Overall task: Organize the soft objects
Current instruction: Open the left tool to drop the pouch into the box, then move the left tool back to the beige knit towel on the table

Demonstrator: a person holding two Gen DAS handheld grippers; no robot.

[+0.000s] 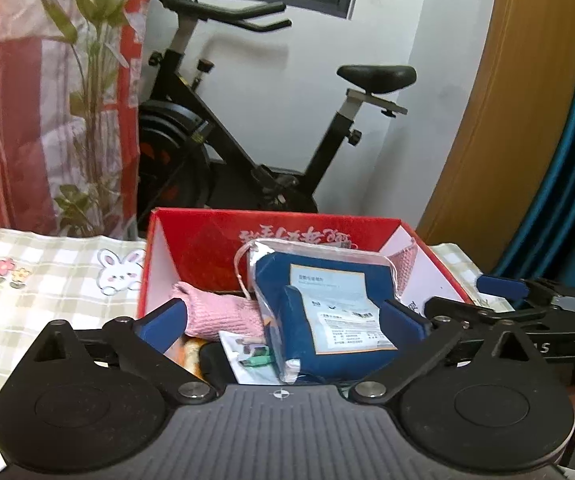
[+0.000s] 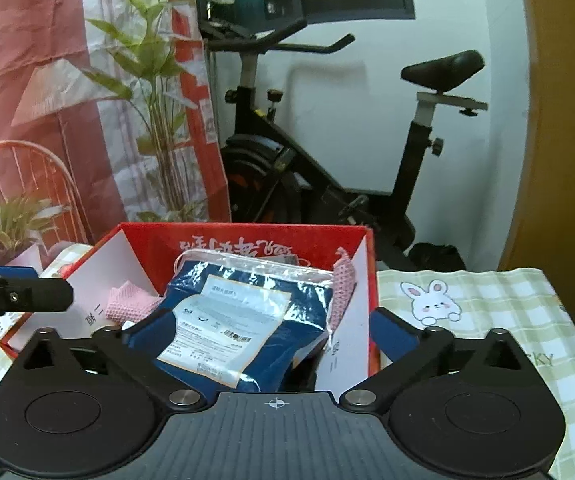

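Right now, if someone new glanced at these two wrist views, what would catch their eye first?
The open red cardboard box on the checked bunny-print tablecloth, with a blue fabric item sealed in a clear plastic bag lying on top of a pink knitted piece. The left gripper and right gripper both stand wide open around the bag, gripping nothing. Behind the box stands a black exercise bike.

Both wrist views closely share red box, seemingly
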